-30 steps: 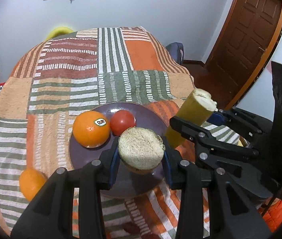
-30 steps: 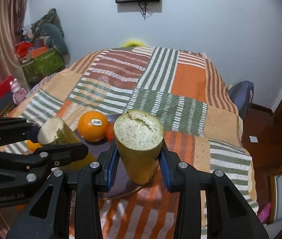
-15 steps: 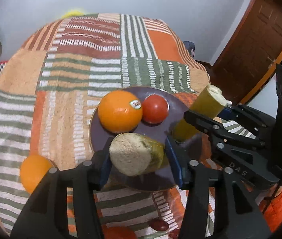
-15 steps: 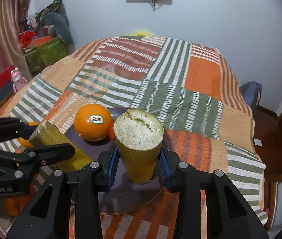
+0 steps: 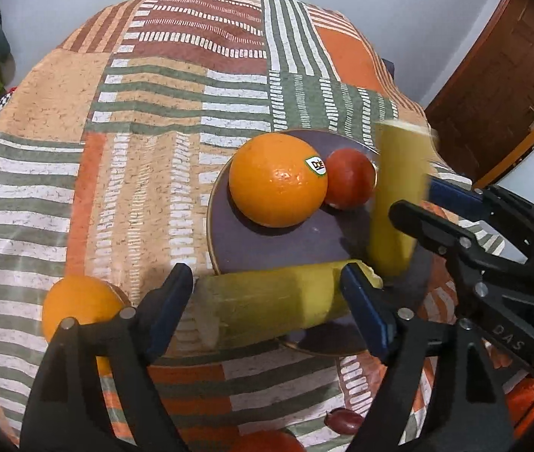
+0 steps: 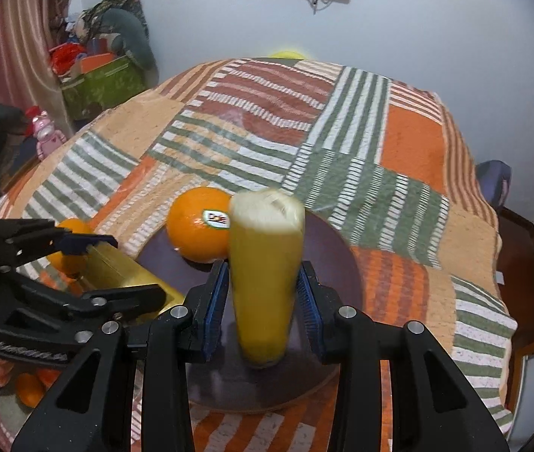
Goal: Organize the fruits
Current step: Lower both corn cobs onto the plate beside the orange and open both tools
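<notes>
While the left tongs [image 5: 267, 305] are opening around a lying stalk [image 5: 267, 305] overhanging the plate [image 5: 267, 241], it risks rolling off. From the right view, the right tongs [image 6: 263, 297] are gripping an upright stalk [image 6: 263, 275] that may topple.

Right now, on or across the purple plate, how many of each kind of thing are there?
Orange: 1
Red fruit: 1
Yellow stalk pieces: 2, the upright stalk piece and the lying stalk piece, which rests across the near rim
Total on the plate: 4
</notes>
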Available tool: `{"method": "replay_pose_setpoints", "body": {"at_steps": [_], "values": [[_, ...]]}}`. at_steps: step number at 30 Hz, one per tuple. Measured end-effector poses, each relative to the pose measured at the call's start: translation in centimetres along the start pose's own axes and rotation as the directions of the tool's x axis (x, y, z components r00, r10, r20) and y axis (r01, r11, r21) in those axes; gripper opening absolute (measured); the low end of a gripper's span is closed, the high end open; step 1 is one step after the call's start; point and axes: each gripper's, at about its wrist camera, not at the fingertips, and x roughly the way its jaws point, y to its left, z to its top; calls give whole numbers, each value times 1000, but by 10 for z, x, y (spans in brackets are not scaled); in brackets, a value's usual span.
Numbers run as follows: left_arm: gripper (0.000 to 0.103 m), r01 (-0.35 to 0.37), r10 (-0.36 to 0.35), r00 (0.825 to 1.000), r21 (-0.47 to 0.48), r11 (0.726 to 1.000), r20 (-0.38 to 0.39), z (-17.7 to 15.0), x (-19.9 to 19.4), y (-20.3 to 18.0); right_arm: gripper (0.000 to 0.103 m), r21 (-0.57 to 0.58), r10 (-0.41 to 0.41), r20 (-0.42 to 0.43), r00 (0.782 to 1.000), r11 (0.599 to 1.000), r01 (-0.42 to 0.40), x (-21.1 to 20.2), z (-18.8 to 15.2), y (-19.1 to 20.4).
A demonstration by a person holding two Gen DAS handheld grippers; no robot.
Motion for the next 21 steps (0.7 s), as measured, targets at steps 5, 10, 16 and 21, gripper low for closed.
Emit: {"method": "replay_pose_setpoints", "body": {"at_steps": [5,10,16,21], "values": [[81,-36,35,999,38,999,12,-5,-7,-3,35,-29,8,-5,1000,1000,-8,4,-4,10],[81,-70,67,997,82,994,33,-10,-20,-8,35,-16,8,-10,1000,1000,-8,2,-9,12],[81,-103,94,991,95,990,96,-14,-49,-2,35,12,3,12,1000,1000,-3,-17,-13,12],[81,-140,128,983,79,987,133,-20,-76,21,35,35,0,40,999,999,-1,-34,-15,14]]}}
